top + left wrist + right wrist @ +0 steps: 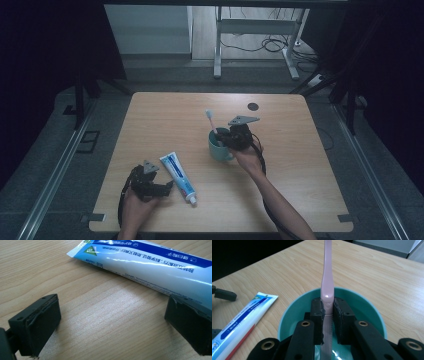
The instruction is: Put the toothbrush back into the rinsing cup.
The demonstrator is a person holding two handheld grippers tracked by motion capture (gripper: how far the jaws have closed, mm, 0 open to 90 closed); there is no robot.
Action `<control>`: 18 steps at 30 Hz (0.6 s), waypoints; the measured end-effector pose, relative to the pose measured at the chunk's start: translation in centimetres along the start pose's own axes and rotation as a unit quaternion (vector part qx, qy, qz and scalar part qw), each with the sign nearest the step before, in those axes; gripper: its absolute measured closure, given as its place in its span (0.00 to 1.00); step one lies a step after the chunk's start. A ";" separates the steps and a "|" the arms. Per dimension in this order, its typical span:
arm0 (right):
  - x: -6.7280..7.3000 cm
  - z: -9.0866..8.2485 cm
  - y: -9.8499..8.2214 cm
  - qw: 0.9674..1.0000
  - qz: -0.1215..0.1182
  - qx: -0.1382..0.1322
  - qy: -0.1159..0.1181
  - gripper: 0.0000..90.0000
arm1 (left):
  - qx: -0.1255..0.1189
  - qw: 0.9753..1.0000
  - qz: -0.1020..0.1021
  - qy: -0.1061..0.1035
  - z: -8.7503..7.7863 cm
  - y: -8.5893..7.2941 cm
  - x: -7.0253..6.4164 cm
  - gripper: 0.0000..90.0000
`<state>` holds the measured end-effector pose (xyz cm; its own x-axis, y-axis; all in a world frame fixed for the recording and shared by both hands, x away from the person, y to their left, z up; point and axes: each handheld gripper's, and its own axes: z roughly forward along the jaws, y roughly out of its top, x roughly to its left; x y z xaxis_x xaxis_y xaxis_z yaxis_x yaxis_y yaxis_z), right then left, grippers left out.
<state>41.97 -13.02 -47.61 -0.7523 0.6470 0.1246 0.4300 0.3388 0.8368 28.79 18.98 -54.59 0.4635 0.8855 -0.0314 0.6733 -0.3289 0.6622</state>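
Two tools: my right tool (328, 312) pinches the pink plastic toothbrush (327, 277) upright over the teal ceramic mug (218, 147). I lower it straight. My left tool (110, 322) rests spread at seven o'clock, beside the blue-and-white toothpaste tube (150, 262).

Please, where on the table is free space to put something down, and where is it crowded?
Free: the far left corner of the table, and the right side beyond the cup. Crowded: the near middle, where the toothpaste lies by the left claw, and the cup, where the right claw holds the toothbrush.
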 end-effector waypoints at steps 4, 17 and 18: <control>0.0 0.3 -0.2 1.000 -0.001 0.008 0.000 0.86 | 0.000 1.000 0.000 0.000 0.0 0.0 0.0 0.01; -0.1 0.2 -0.1 1.000 0.000 0.007 0.002 0.81 | 0.000 1.000 0.000 0.000 0.0 0.0 0.0 0.01; 0.0 -0.1 0.1 1.000 0.000 0.006 0.004 0.79 | 0.000 1.000 0.000 0.000 0.0 0.0 0.0 0.01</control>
<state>41.94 -13.09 -47.47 -0.7557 0.6422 0.1288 0.4359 0.3463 0.8307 28.79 18.98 -54.59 0.4638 0.8854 -0.0310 0.6731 -0.3295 0.6621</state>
